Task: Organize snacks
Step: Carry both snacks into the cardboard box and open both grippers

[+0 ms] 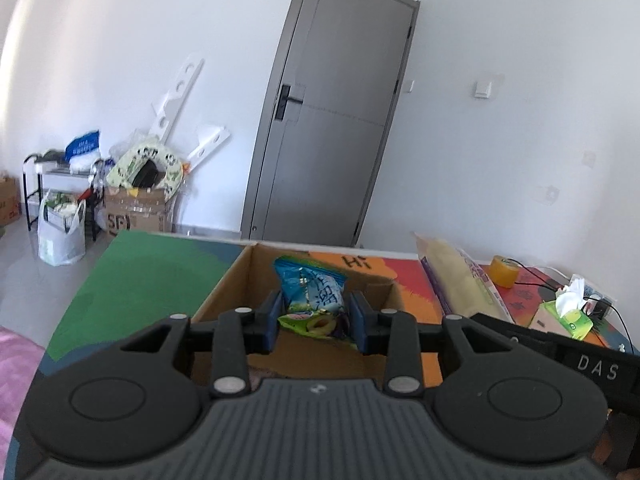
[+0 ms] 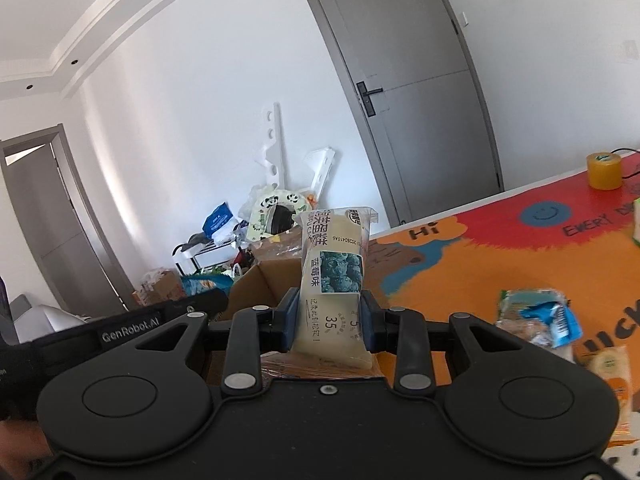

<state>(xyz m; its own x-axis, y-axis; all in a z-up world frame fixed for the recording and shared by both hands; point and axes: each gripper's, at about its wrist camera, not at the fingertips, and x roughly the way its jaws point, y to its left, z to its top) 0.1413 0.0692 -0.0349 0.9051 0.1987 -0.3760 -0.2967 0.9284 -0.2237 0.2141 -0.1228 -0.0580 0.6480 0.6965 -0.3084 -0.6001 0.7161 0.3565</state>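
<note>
My left gripper (image 1: 317, 322) is shut on a blue snack packet (image 1: 314, 287) and holds it over the open cardboard box (image 1: 224, 292). A green snack packet (image 1: 316, 325) lies in the box just below it. My right gripper (image 2: 330, 322) is shut on a pale cake packet with a blueberry picture (image 2: 334, 280) and holds it upright above the table, right of the box (image 2: 256, 284). The same cake packet (image 1: 460, 276) shows at the right in the left wrist view. More snack packets (image 2: 540, 316) lie on the colourful mat.
A yellow tape roll (image 2: 604, 170) stands at the table's far edge; it also shows in the left wrist view (image 1: 505, 271). A green tissue pack (image 1: 566, 314) and cables sit at the far right. An orange packet (image 2: 612, 376) lies near the right. Clutter stands on the floor by the wall.
</note>
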